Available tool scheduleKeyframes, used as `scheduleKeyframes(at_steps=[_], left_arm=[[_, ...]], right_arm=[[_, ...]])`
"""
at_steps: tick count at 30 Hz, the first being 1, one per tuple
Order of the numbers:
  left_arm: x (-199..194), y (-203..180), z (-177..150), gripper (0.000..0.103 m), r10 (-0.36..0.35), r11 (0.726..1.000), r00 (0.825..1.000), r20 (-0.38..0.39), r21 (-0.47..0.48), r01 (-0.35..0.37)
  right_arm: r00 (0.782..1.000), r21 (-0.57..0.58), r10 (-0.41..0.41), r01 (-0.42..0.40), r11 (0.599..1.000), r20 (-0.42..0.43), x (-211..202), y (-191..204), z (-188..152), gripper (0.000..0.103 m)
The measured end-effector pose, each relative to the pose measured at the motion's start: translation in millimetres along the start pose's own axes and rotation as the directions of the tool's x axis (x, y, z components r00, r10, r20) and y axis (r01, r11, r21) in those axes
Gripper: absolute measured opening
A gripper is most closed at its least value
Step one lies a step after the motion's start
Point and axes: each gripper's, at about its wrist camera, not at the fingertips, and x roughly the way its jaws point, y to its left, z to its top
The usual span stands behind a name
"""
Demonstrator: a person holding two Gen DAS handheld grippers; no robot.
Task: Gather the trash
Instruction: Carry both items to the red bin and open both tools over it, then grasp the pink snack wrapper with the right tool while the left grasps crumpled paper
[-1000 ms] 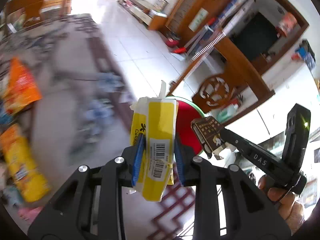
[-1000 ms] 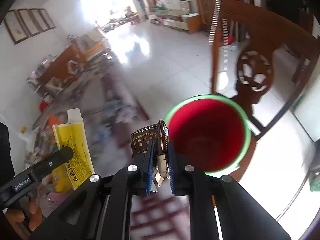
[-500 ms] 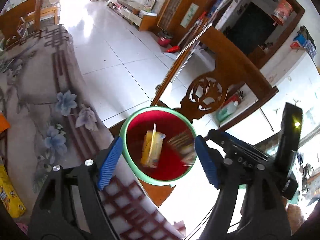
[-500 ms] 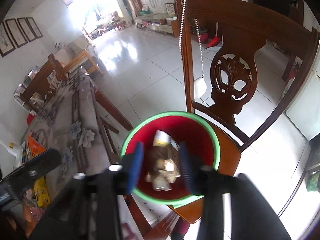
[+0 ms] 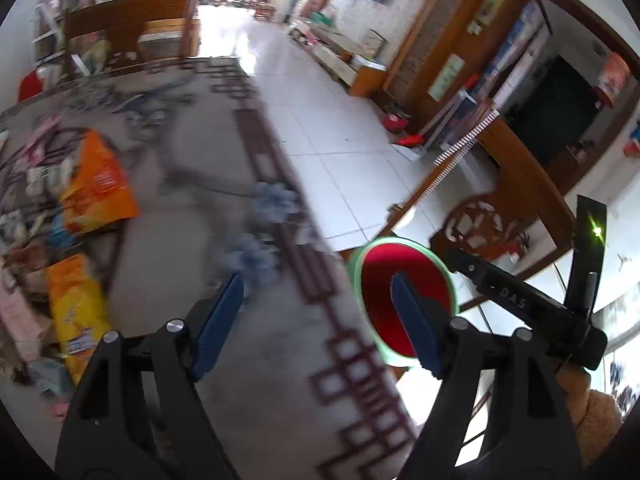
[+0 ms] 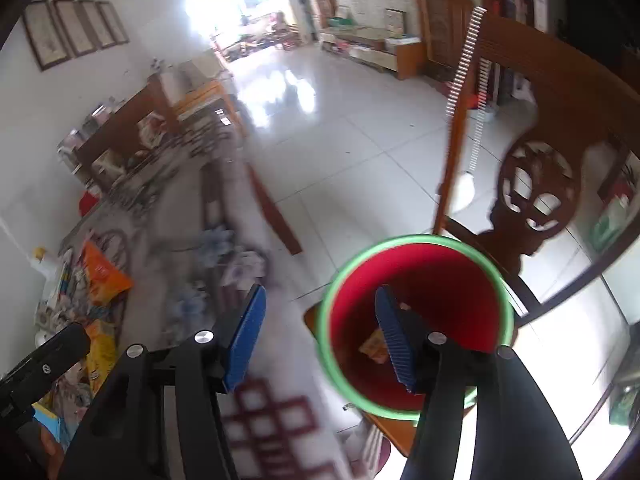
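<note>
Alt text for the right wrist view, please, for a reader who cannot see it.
The right tongs, empty with jaws opening, hang above a red plastic bin with a green rim on a carved wooden chair; a yellowish scrap of trash lies inside. Left of them is a patterned tablecloth with snack packets.

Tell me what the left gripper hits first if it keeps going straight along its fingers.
Probably the patterned tablecloth: the open, empty left gripper aims there, left of the red bin. Blur leaves depth uncertain.

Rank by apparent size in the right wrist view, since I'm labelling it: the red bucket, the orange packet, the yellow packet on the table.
1. Green-rimmed red plastic bucket
2. Orange foil packet
3. Yellow snack packet, partly hidden, so unsure
</note>
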Motion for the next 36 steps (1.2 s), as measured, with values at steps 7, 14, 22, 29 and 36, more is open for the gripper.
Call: scheduleKeyframes(at_steps=[7, 14, 22, 29, 36], left_arm=[[-31.3, 67.3, -8.5, 0.074, 0.028, 0.999, 0.999, 0.015, -0.046, -0.027], [-72.1, 138.9, -25.3, 0.074, 0.058, 0.995, 0.998, 0.022, -0.082, -0.056], [-111.9, 210.3, -49.5, 0.074, 0.098, 0.986, 0.995, 0.016, -0.139, -0.095], [-137.9, 278.4, -72.1, 0.074, 0.167, 0.964, 0.986, 0.007, -0.211, -0.162], [-141.0, 320.1, -92.1, 0.074, 0.188, 0.939, 0.981, -0.042, -0.284, -0.192]], right_arm=[[1.0, -0.058, 0.022, -0.023, 0.998, -0.02, 8.9, 68.7, -13.0, 0.058], [0.998, -0.086, 0.035, -0.04, 0.996, -0.05, 15.9, 141.9, -40.7, 0.058], [0.994, -0.136, 0.071, -0.083, 0.987, -0.088, 20.0, 222.6, -73.5, 0.058], [0.973, -0.209, 0.126, -0.166, 0.964, -0.192, 13.6, 270.1, -100.9, 0.071], [0.942, -0.239, 0.099, -0.181, 0.954, -0.32, 24.1, 282.4, -149.6, 0.079]])
